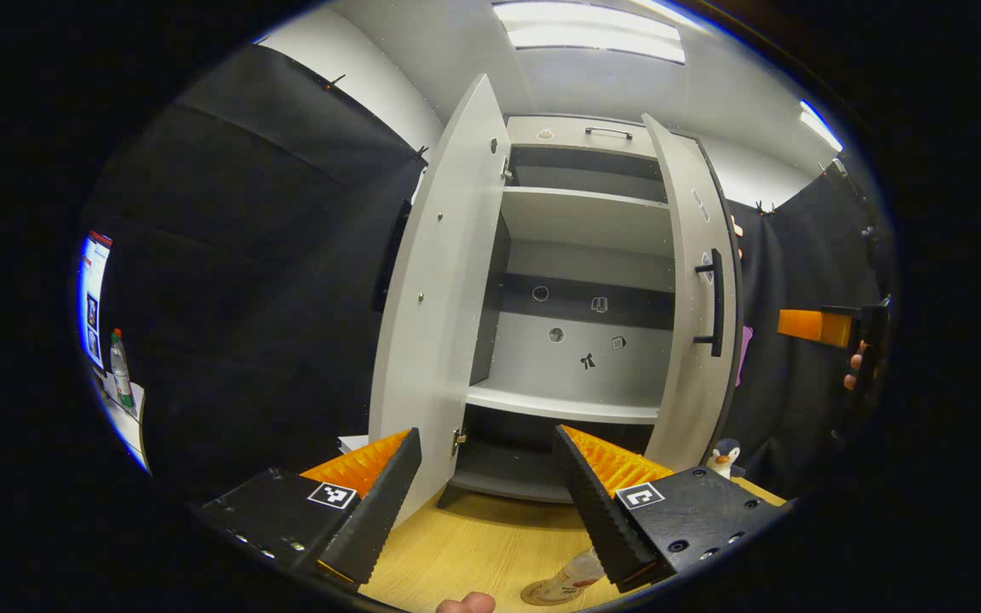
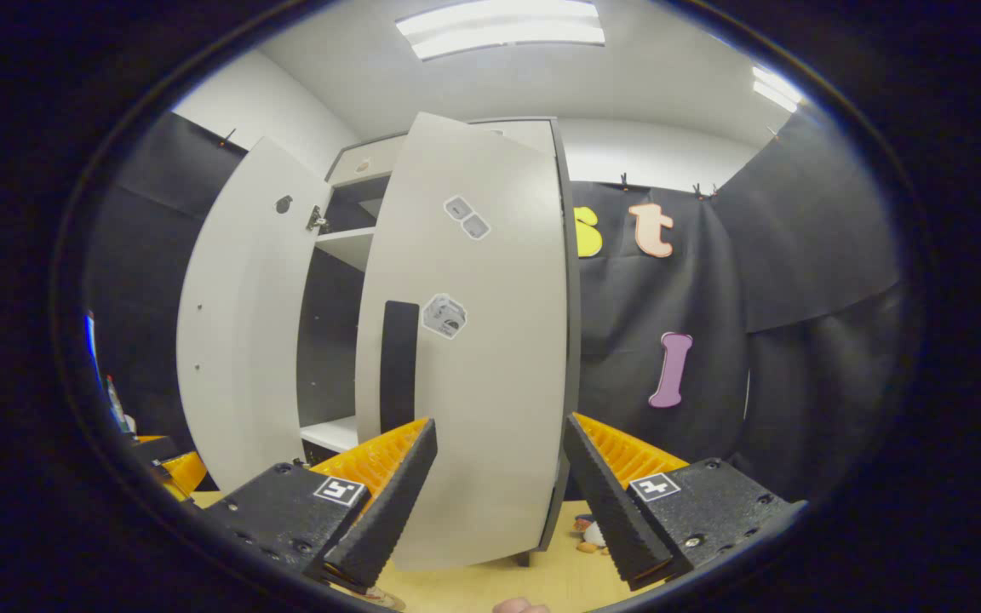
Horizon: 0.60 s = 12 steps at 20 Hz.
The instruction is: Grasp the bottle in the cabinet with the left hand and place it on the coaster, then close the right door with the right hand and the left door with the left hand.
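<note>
The clear bottle stands on a round coaster on the wooden table, just below my left gripper, which is open and holds nothing. The grey cabinet ahead has bare shelves. Its left door and right door both stand open. My right gripper is open and faces the outer side of the right door, close to its black handle. It also appears at the far right, as the right gripper with a hand on it, beyond the right door's edge.
A small penguin toy sits on the table by the foot of the right door, the same penguin toy seen low beside the door. A screen and another bottle are at the far left. Black cloth walls surround the cabinet.
</note>
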Tool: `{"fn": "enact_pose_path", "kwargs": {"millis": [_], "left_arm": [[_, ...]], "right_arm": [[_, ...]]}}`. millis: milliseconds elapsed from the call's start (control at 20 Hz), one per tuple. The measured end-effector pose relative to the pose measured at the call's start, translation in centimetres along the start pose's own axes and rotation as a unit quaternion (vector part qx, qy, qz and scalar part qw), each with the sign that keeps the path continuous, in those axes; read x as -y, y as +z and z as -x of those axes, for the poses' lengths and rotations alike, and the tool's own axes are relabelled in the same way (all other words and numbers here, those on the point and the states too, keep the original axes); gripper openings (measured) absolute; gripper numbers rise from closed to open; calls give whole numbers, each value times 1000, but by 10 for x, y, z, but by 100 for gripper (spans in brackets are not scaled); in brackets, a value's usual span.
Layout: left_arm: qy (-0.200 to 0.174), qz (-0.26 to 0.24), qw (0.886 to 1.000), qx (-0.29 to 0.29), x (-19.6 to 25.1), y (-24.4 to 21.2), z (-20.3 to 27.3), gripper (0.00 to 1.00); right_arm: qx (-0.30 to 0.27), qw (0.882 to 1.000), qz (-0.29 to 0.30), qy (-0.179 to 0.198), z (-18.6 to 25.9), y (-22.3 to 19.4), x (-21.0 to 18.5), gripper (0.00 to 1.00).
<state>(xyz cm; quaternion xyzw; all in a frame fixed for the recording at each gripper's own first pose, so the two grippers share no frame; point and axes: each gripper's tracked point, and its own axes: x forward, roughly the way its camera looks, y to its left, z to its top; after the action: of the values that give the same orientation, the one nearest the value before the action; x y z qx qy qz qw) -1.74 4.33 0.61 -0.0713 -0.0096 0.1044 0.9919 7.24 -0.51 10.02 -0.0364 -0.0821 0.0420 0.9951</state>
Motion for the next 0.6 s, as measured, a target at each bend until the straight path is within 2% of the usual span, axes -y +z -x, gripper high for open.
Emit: {"fn": "enact_pose_path", "kwargs": {"millis": [100,150,200,400,550,600], "left_arm": [[-10,-8,1000,-10,7,-5,-4,95],[-17,-10,1000,-11,12,-4,-6,91],[-26,-7,1000,-12,18,-5,-6,95],[-51,-2,999,-17,38,-8,-6,95],[-63,8,998,-25,43,-4,-6,95],[-63,14,998,-20,41,7,-5,90]], "right_arm": [[-3,1000,-3,-10,19,-12,1,98],[-6,1000,-5,-14,27,-20,-1,98],[-11,1000,-9,-15,35,-29,-2,98],[-50,997,-47,-25,62,-72,-3,98],[-47,996,-66,-31,75,-84,-1,98],[-45,996,-66,-32,77,-86,1,98]]}}
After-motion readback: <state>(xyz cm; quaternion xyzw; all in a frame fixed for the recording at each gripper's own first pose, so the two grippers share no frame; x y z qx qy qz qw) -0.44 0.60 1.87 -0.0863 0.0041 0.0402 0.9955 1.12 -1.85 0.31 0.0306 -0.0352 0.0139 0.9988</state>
